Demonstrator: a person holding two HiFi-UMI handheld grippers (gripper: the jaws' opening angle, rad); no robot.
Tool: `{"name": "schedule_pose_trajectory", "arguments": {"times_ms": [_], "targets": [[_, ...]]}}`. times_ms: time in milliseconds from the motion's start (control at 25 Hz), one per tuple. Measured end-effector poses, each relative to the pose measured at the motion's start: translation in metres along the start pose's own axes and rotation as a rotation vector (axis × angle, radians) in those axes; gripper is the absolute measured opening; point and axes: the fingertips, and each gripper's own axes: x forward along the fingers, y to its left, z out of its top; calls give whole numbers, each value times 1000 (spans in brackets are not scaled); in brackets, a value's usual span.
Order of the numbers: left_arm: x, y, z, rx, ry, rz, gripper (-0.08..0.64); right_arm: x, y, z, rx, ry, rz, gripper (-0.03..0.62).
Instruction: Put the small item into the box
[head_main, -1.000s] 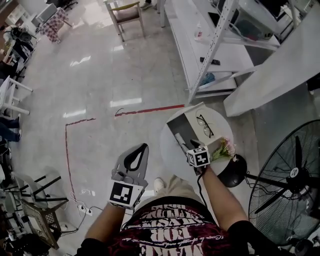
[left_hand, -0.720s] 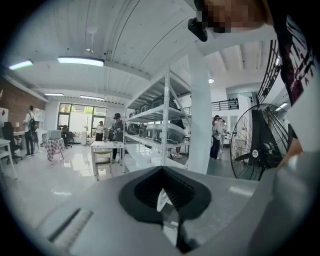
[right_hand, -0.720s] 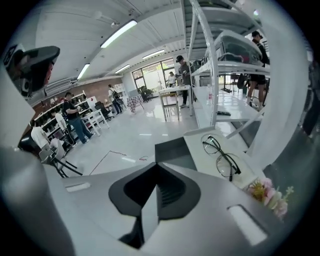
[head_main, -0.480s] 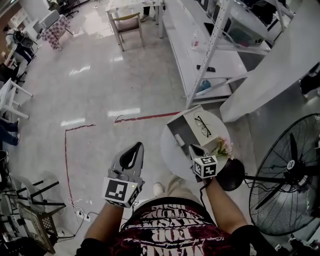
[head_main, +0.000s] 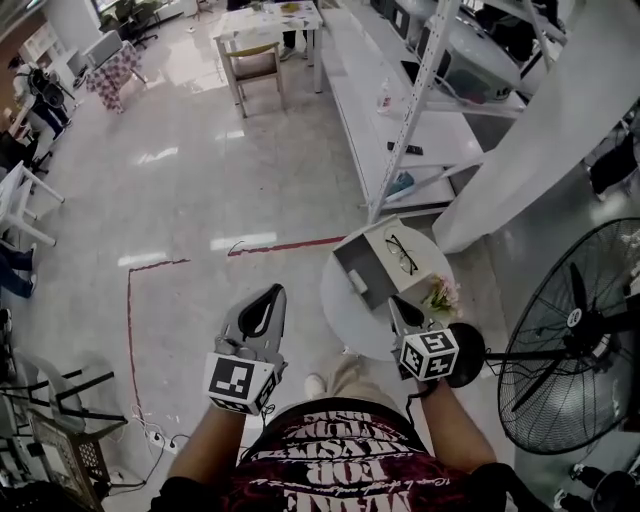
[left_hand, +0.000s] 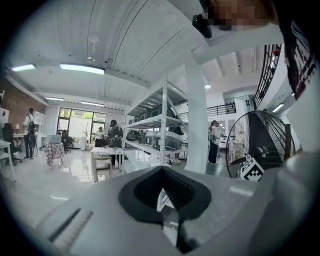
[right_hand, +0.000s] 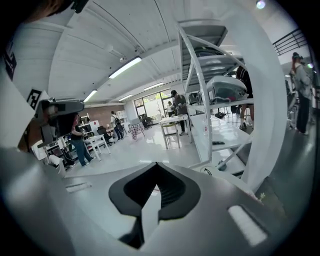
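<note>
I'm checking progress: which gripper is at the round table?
The right gripper: its shut jaws sit over the table's near edge, beside the flowers. The left gripper hangs over the floor, apart from the table.

Head view looks steeply down; both gripper views face outward, sharing the shelving (head_main: 430, 125).

left gripper (head_main: 268, 295) points forward, jaws together, nothing between them. right gripper (head_main: 397, 303) also points forward, jaws closed and empty. both forearms (head_main: 208, 448) bare, elbows bent; grippers well apart, roughly level.
</note>
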Motion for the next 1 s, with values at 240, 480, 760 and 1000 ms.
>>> {"name": "schedule_pose_trajectory", "arguments": {"times_ms": [240,480,760,1000], "targets": [[-14,0,9,-6,-60,-21,0,-39,24,36,-6,-74,18,29],[-26,-7,27,-24,-113,-47,0,-79,43,76,39,-171,43,29],[-46,-7,35,-36,-140,-48,1,-117,58,110,-35,-264,11,29],[-58,-7,38,-31,-153,-46,0,-119,63,109,-85,-254,-17,28]]}}
